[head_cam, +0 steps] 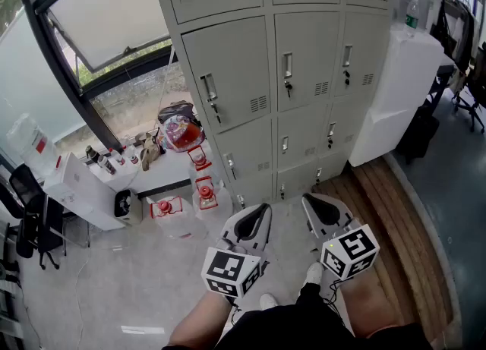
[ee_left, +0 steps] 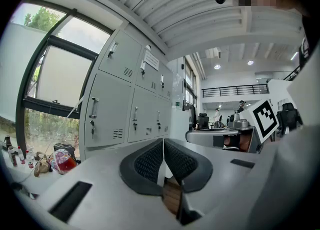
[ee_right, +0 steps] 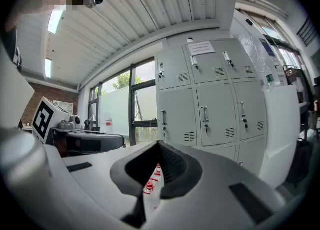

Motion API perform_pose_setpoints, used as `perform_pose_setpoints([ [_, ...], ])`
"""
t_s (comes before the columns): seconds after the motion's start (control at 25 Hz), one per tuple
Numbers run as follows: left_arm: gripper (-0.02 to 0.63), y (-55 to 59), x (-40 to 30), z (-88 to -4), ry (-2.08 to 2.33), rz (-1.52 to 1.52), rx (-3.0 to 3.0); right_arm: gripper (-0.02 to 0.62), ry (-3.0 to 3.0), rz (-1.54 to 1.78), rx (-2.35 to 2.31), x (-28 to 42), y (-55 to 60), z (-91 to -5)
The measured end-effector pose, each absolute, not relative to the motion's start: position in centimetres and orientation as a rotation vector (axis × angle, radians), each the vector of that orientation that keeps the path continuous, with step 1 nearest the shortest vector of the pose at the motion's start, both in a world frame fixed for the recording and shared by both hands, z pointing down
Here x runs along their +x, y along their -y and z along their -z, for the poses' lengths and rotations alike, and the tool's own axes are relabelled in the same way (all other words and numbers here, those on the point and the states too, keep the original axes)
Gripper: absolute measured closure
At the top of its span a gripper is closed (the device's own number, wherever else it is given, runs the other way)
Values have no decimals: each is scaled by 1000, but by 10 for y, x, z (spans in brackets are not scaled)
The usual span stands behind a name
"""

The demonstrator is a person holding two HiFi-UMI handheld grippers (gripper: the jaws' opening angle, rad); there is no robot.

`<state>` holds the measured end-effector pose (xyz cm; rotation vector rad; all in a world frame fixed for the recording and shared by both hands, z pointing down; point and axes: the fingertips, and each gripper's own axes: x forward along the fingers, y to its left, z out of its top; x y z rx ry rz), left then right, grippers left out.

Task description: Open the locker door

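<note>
A bank of grey lockers [head_cam: 304, 60] stands ahead of me, all doors closed. Each door has a vertical handle [head_cam: 209, 90] with a key lock under it. Both grippers are held low, well short of the lockers, pointing at the bottom row. My left gripper [head_cam: 263, 207] is shut with nothing between its pads. Beside it, my right gripper [head_cam: 308, 198] is also shut and empty. In the left gripper view the jaws [ee_left: 163, 142] meet in front of the lockers [ee_left: 107, 109]. In the right gripper view the closed jaws [ee_right: 159, 144] sit below the locker doors [ee_right: 215, 109].
Water jugs with red caps [head_cam: 205, 193] stand on the floor left of the lockers. A window ledge [head_cam: 144, 178] carries small bottles and a bag. A white cabinet [head_cam: 402, 90] stands at the lockers' right. A wooden floor strip [head_cam: 387, 212] runs along the right. Office chairs [head_cam: 30, 219] stand at far left.
</note>
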<state>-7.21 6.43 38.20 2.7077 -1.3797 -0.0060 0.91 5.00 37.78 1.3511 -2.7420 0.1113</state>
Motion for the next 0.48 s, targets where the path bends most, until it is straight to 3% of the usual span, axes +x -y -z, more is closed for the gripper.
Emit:
perform_pose_setpoints([
  [0.48,584,-72,-80,-382,1367,10,2716,541,2750,-94,1356,1,-56,-375],
])
